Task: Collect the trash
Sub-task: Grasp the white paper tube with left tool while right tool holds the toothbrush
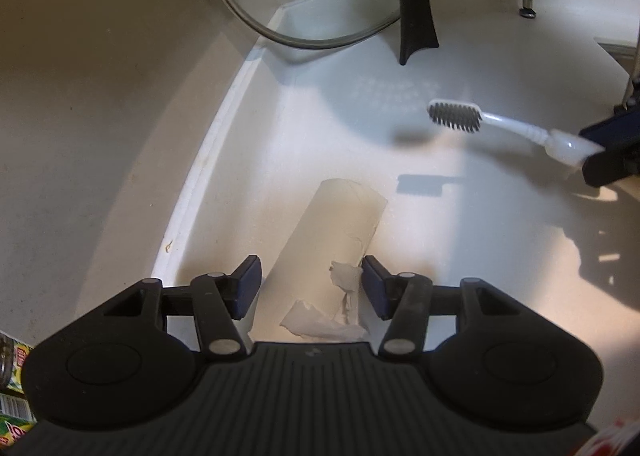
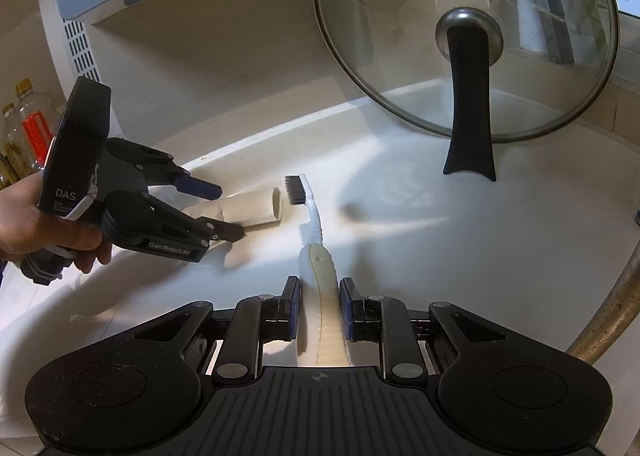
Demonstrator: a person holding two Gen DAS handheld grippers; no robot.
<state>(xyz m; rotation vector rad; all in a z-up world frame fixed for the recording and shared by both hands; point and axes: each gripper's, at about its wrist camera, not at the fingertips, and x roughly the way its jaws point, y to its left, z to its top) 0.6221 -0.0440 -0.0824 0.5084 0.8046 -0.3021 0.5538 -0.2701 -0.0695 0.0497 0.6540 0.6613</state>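
Tube (image 1: 336,240) | between open left jaws, touching neither | right jaws grip toothbrush (image 2: 316,223) | advice: center, close gently, avoid crushing cardboard.

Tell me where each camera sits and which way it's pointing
Left wrist: on the left gripper, looking down its fingers at the cardboard tube between its jaws.
Right wrist: on the right gripper, looking along the toothbrush toward the glass lid; the left hand shows.
Shared: tube, toothbrush, lid, white counter.
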